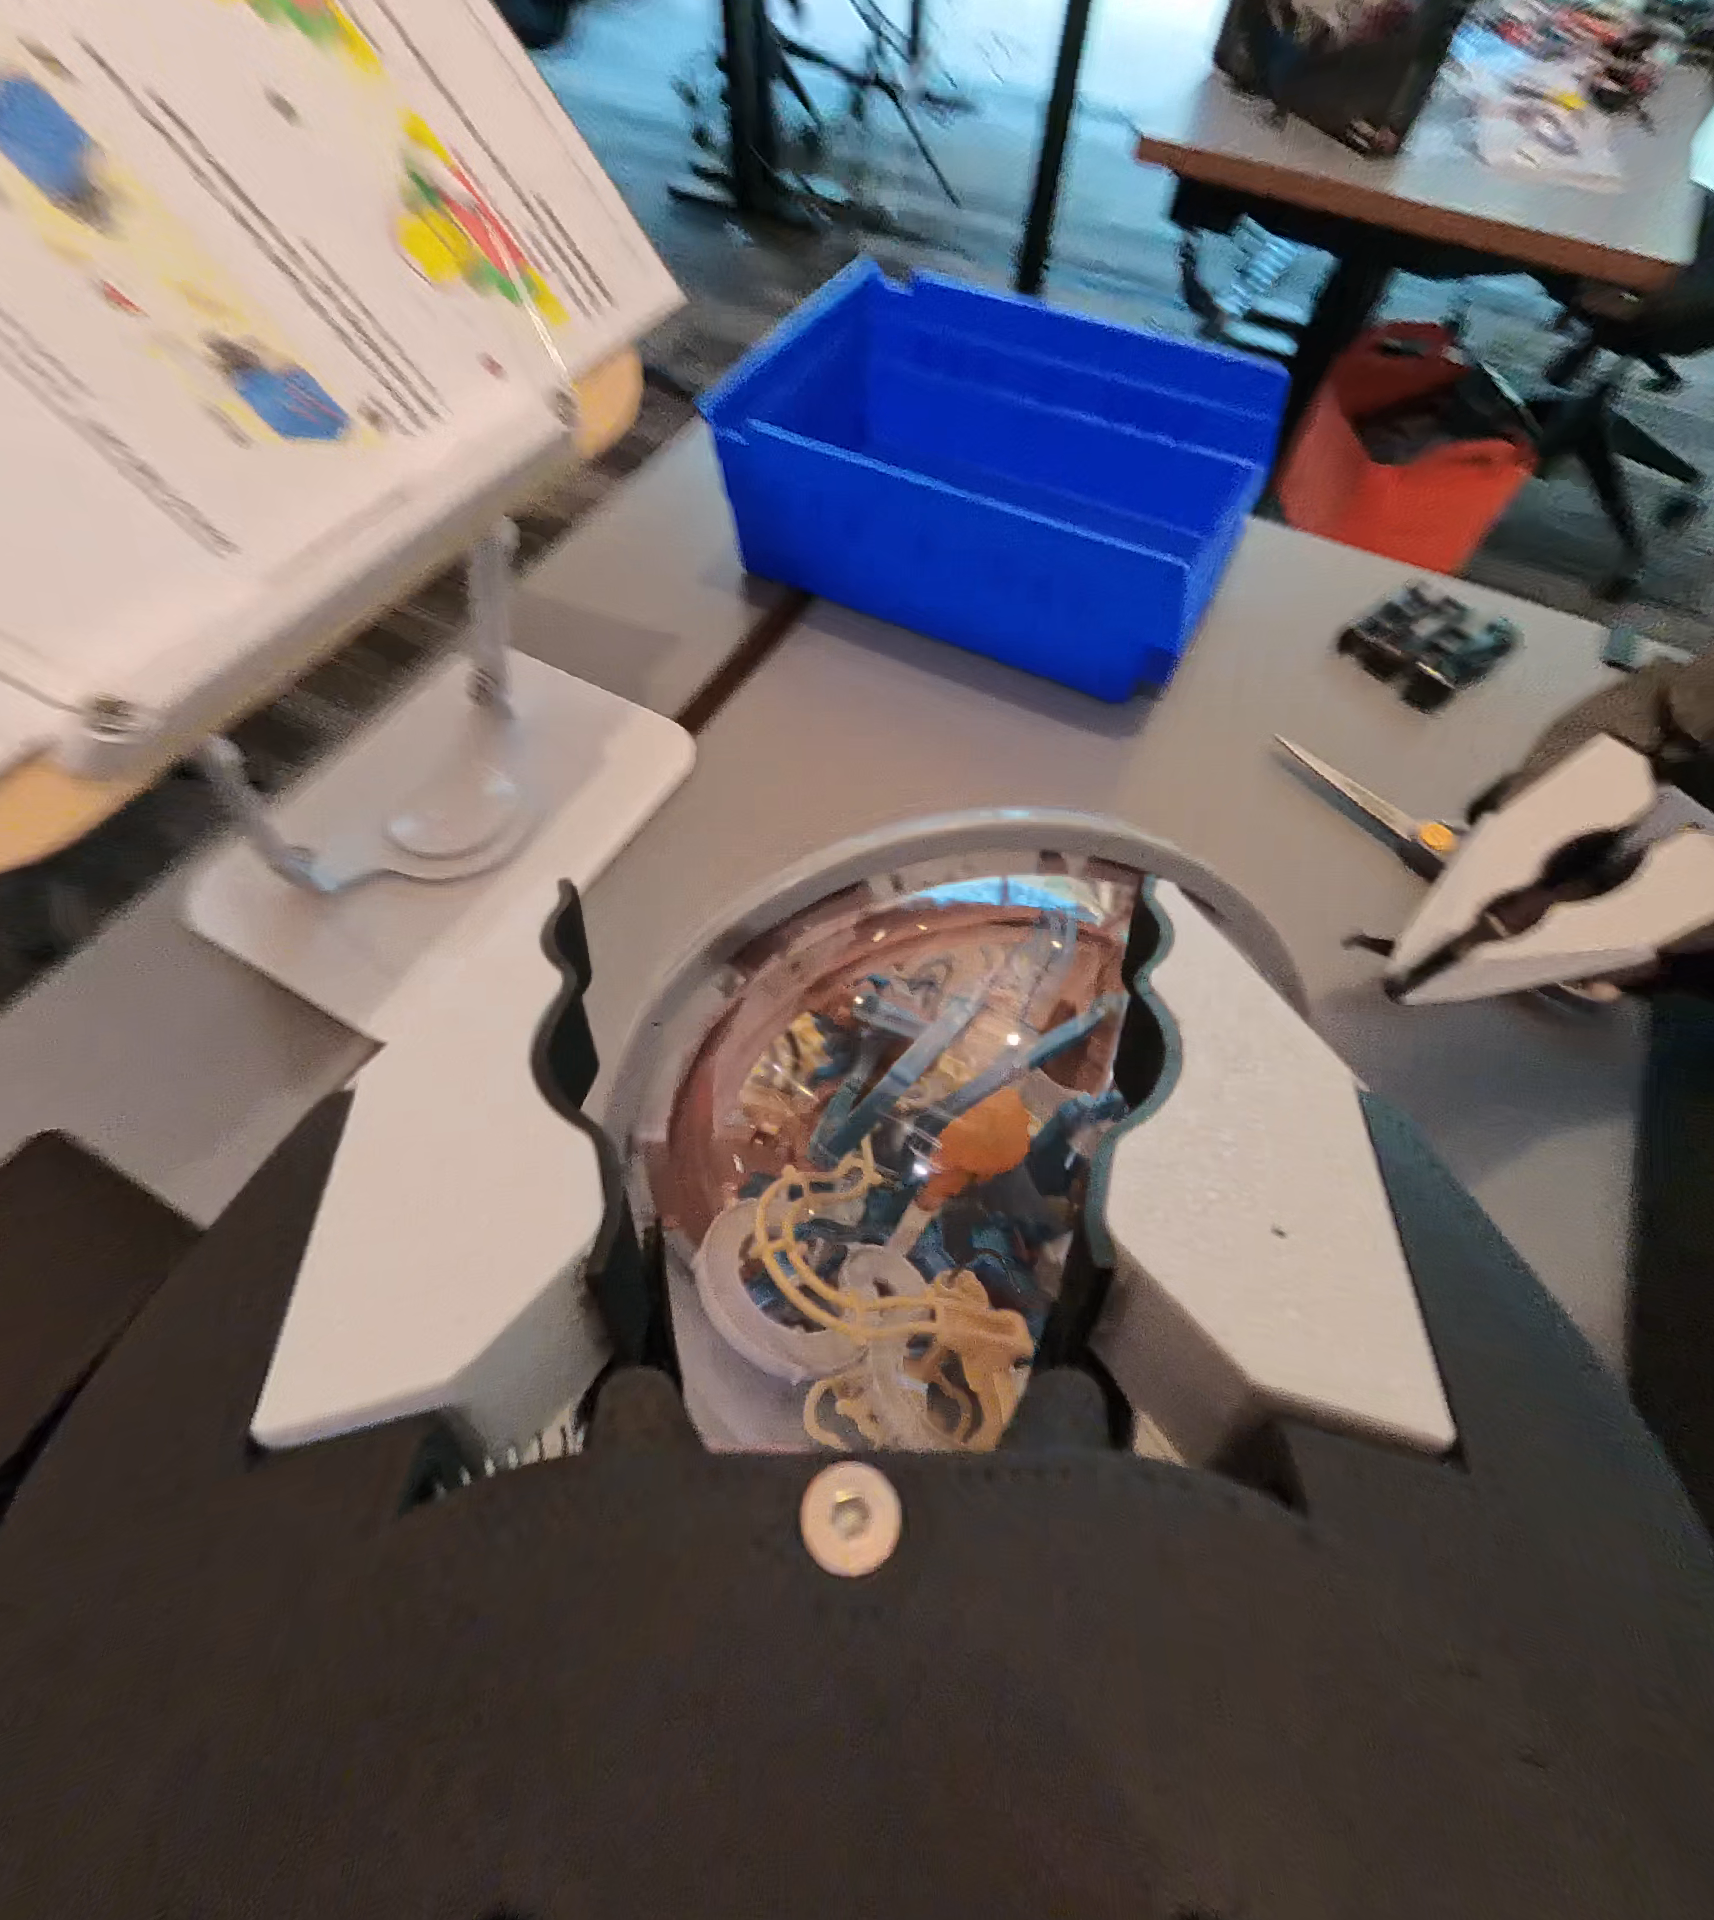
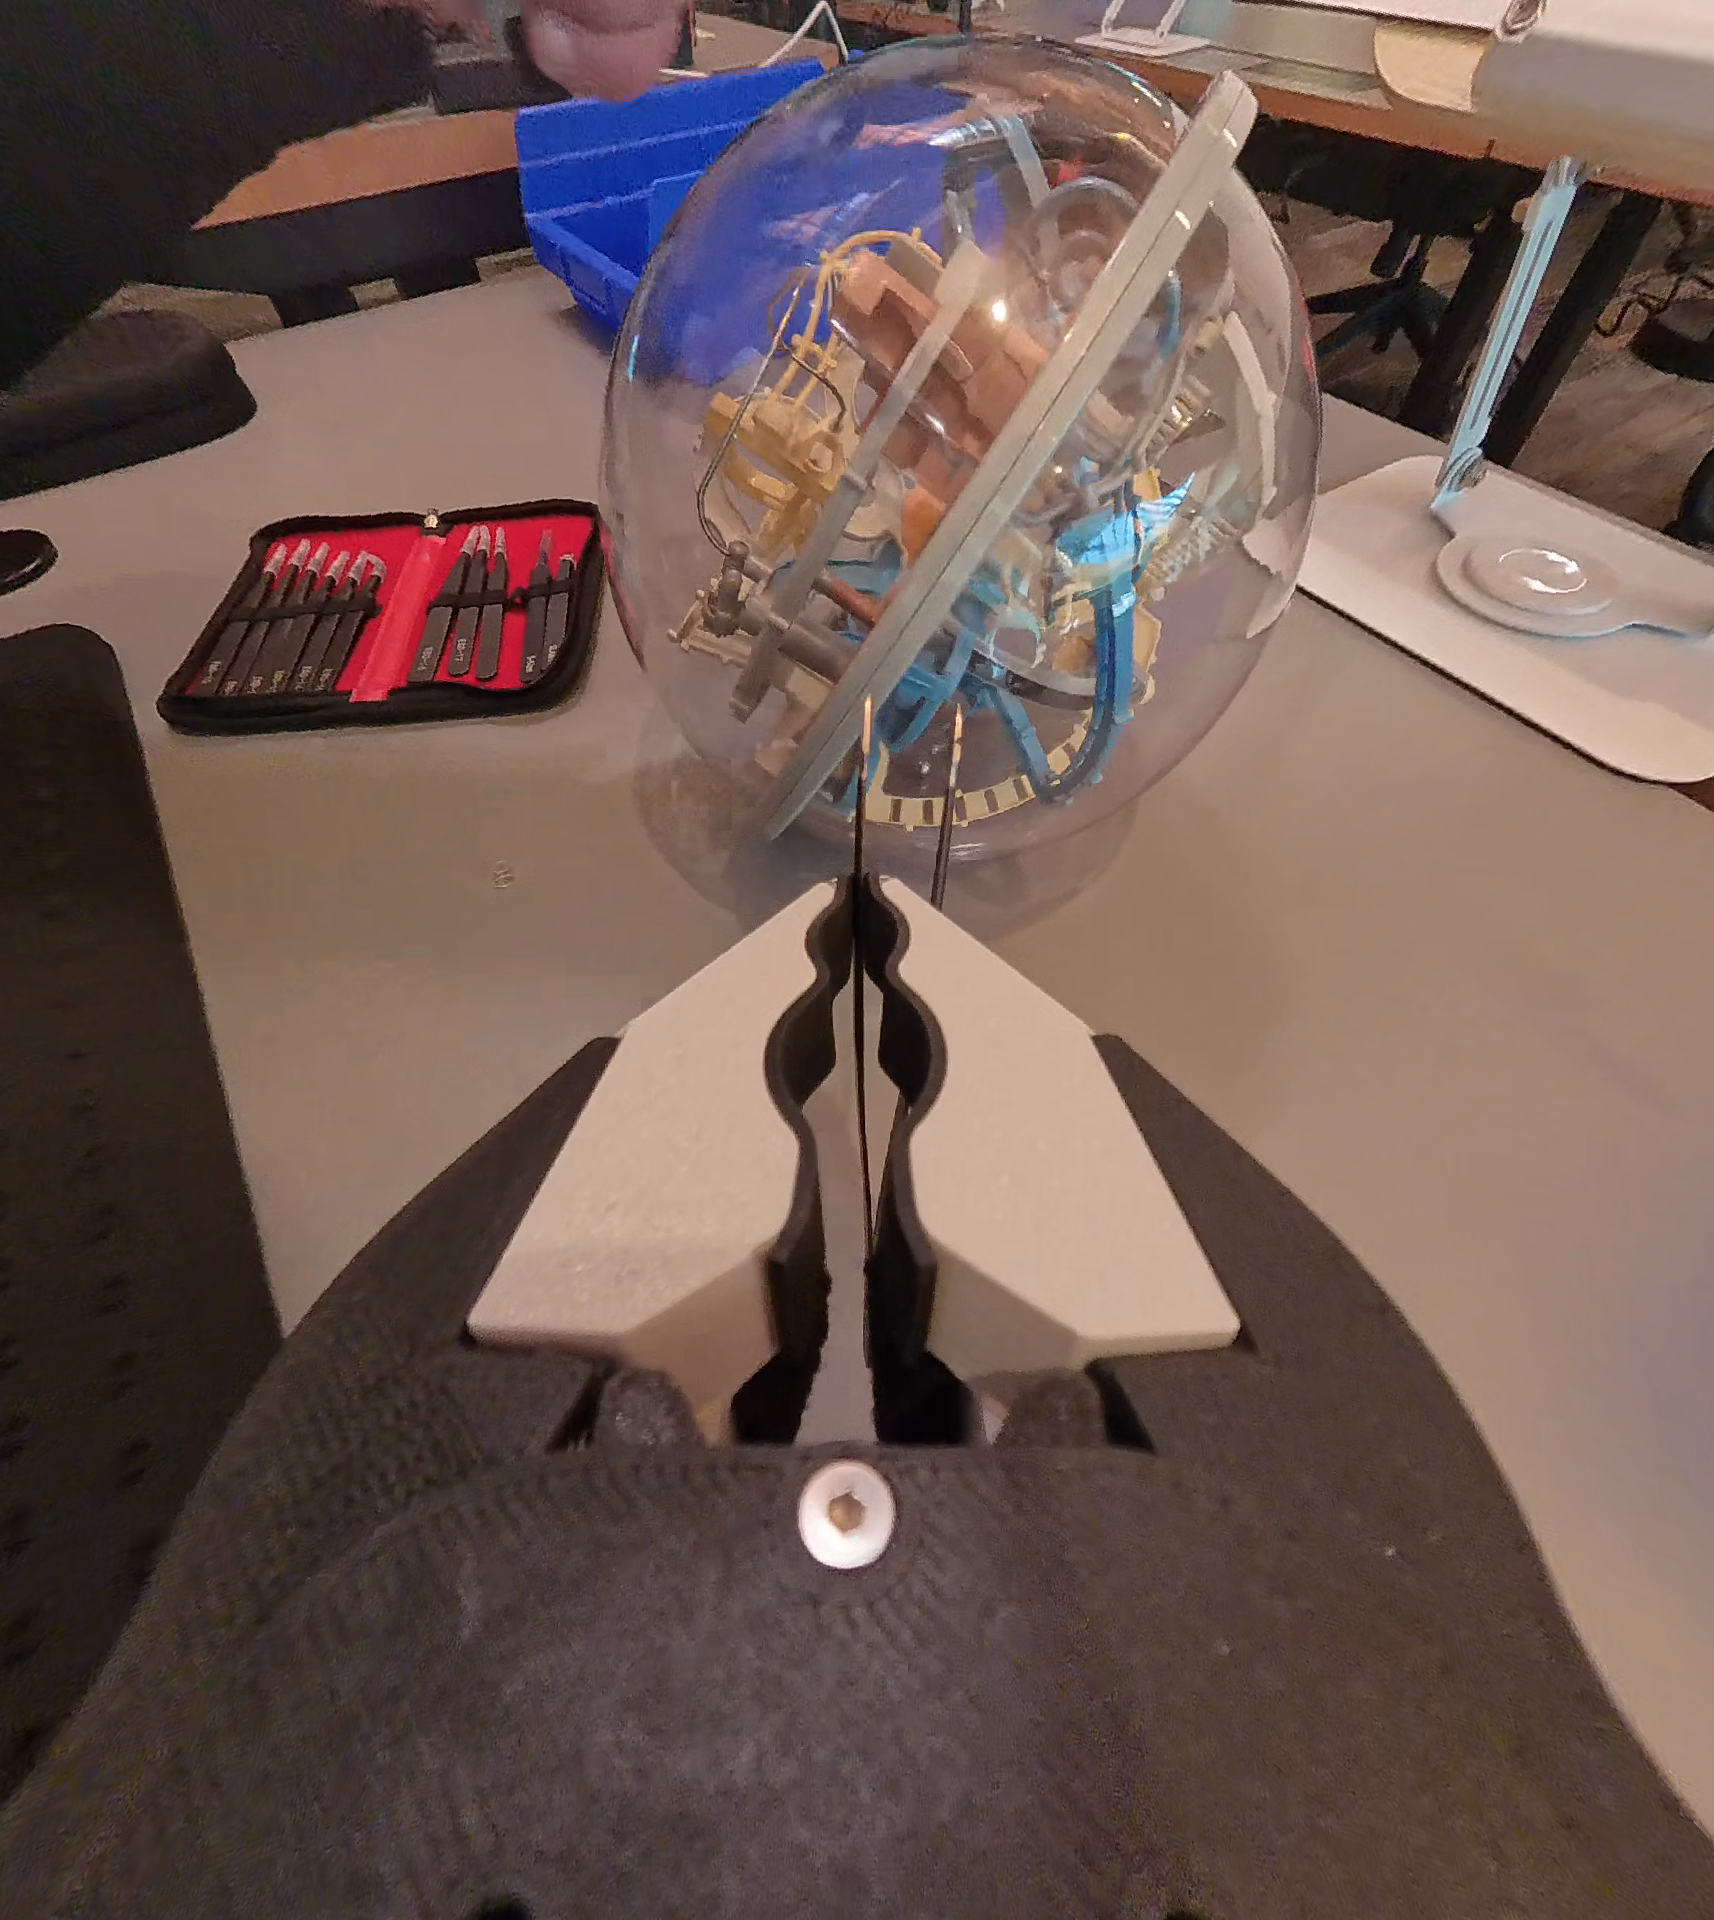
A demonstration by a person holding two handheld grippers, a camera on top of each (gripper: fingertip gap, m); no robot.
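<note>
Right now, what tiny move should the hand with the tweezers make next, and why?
Probably ease the tweezers gently forward. The right gripper is shut on them, their open tips sit just in front of the clear maze ball's lower shell, and the left gripper grips the ball.

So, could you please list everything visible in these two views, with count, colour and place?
maze ball: one, clear sphere with tan, blue and grey tracks inside, on the grey table, gripped by the left gripper.
tweezers: one, black, in the right gripper, tips at the ball.
tweezer kit: one, black case, red lining, open, left of the ball.
blue bin: one, beyond the ball.
scissors: one, metal, beside the right gripper.
document stand: one, white, printed sheet.
left gripper: jaws around the ball.
right gripper: jaws shut on tweezers.
</note>
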